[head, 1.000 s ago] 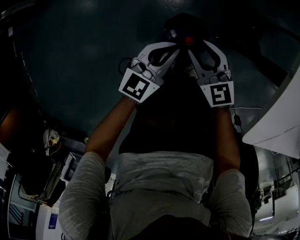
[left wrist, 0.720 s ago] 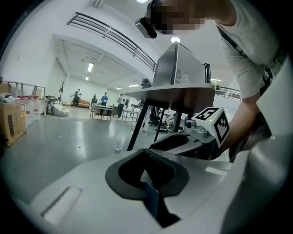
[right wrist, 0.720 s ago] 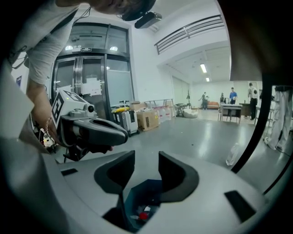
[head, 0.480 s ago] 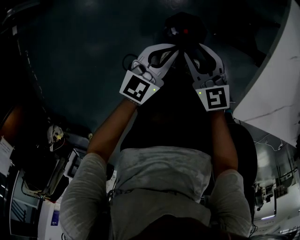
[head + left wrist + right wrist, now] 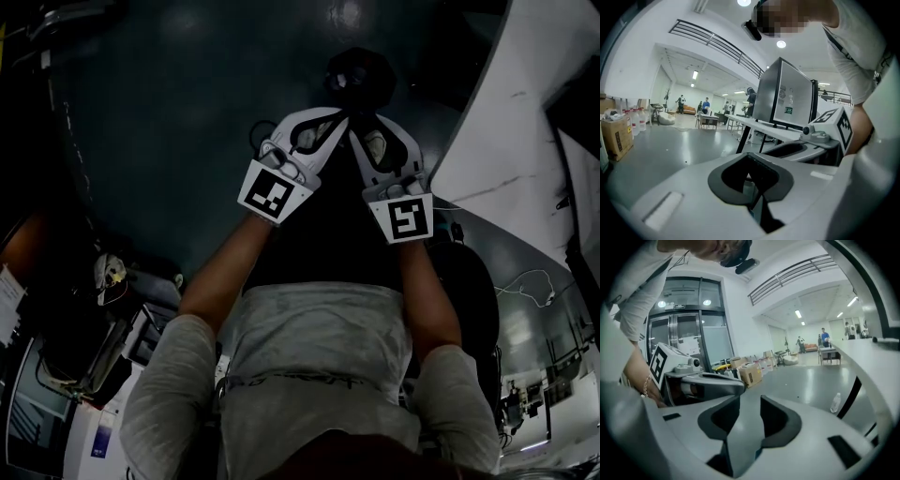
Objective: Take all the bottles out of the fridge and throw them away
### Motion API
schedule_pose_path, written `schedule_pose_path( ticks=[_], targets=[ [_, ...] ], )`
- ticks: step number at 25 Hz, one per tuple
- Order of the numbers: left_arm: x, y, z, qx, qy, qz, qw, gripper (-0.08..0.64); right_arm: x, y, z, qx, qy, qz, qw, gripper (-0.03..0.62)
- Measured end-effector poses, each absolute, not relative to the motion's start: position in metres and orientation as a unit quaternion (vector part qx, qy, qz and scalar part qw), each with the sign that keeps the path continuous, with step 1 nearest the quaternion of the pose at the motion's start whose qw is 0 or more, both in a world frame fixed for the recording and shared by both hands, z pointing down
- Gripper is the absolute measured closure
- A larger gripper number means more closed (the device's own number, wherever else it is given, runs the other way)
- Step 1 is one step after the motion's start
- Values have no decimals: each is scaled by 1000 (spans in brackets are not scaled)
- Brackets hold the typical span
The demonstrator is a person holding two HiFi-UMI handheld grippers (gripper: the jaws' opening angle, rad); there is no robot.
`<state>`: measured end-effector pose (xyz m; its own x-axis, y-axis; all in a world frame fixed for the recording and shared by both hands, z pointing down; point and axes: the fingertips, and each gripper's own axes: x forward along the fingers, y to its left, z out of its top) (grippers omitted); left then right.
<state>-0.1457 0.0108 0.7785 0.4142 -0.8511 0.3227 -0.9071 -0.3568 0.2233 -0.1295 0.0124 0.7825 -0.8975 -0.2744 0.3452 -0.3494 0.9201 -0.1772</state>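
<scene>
In the dim head view my left gripper [image 5: 343, 116] and right gripper [image 5: 356, 124] are held out side by side, tips nearly touching, over the dark floor. The left gripper view shows its dark pads [image 5: 752, 180] meeting with nothing between them. In the right gripper view the right gripper [image 5: 750, 420] has a clear gap with only floor showing through, and its jaws are closing. A small silver fridge [image 5: 787, 96] with a glass door stands on a white table; faint bottle shapes show inside. One clear bottle [image 5: 836, 402] stands on the floor by a table leg.
A dark rounded object [image 5: 359, 75] lies just beyond the gripper tips. A white table [image 5: 506, 122] fills the upper right. Cardboard boxes [image 5: 750, 373] and water jugs [image 5: 635, 119] line the wall. People stand far down the hall [image 5: 705, 105].
The head view has swung, bringing the white table far into the upper right. Both grippers sit slightly lower and closer together. The red light on the dark object no longer shows.
</scene>
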Motion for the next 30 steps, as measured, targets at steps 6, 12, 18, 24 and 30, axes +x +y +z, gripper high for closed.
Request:
schedule_pose_path(
  ticks=[6, 12, 18, 24, 30],
  targets=[
    [-146, 8, 718, 817, -543, 64, 186, 552, -125, 4, 717, 178, -965, 126, 143, 473],
    [-144, -1, 650, 825, -540, 60, 156, 552, -115, -22, 648, 202, -965, 104, 130, 489],
    [-141, -10, 581, 829, -539, 45, 145, 552, -109, -35, 577, 215, -966, 86, 111, 529],
    [-132, -17, 525, 836, -531, 33, 131, 552, -105, -38, 516, 210, -970, 75, 93, 575],
    [-126, -11, 467, 846, -520, 13, 114, 552, -108, -34, 457, 206, -973, 66, 82, 583]
  ],
)
